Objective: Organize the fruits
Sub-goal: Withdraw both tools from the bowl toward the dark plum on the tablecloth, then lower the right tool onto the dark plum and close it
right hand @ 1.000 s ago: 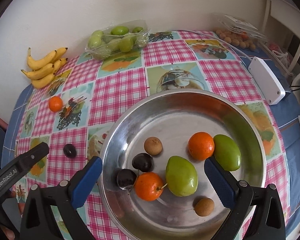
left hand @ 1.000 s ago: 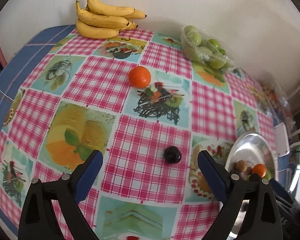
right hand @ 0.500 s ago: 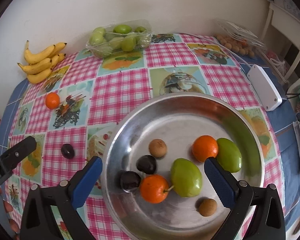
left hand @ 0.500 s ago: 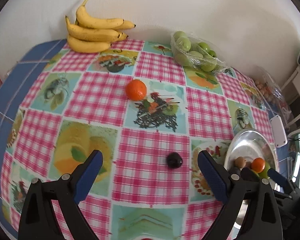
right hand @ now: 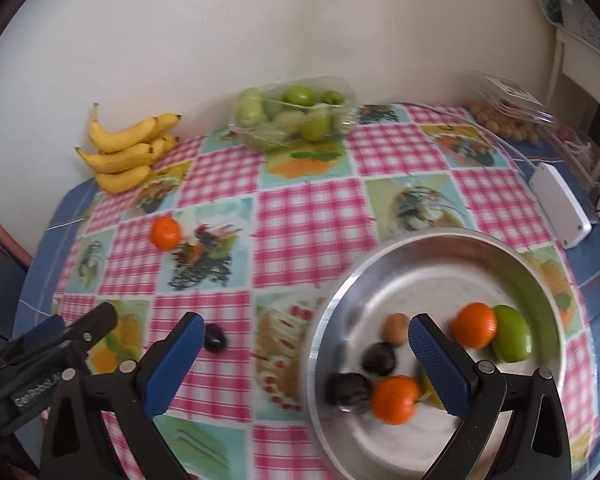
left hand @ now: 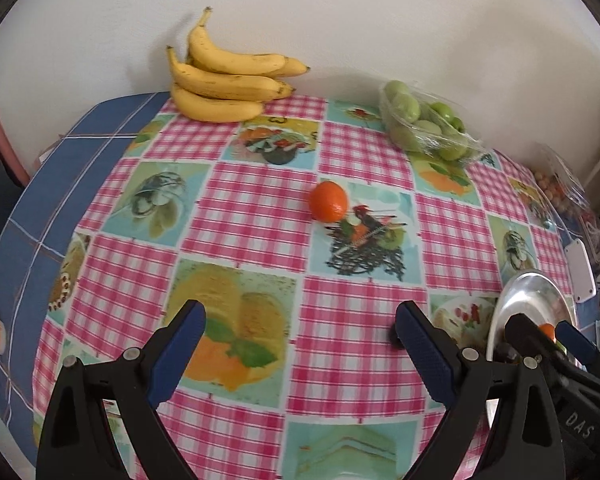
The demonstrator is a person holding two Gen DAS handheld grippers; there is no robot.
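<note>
A checked worktop (right hand: 308,216) carries a steel bowl (right hand: 440,248) of fruit; the left gripper (left hand: 300,344) and right gripper (right hand: 306,354) both gape empty.

Two raised wrist views (shared tablecloth (left hand: 260,216))

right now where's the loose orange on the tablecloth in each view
Left wrist view: the loose orange sits just above centre, on the tablecloth, at the upper left corner of the dark printed fruit picture.
Right wrist view: the same orange is at left of centre, apart from the metal bowl.
Shared landmark: the banana bunch against the wall, beyond the orange and to its left in both views.
</note>
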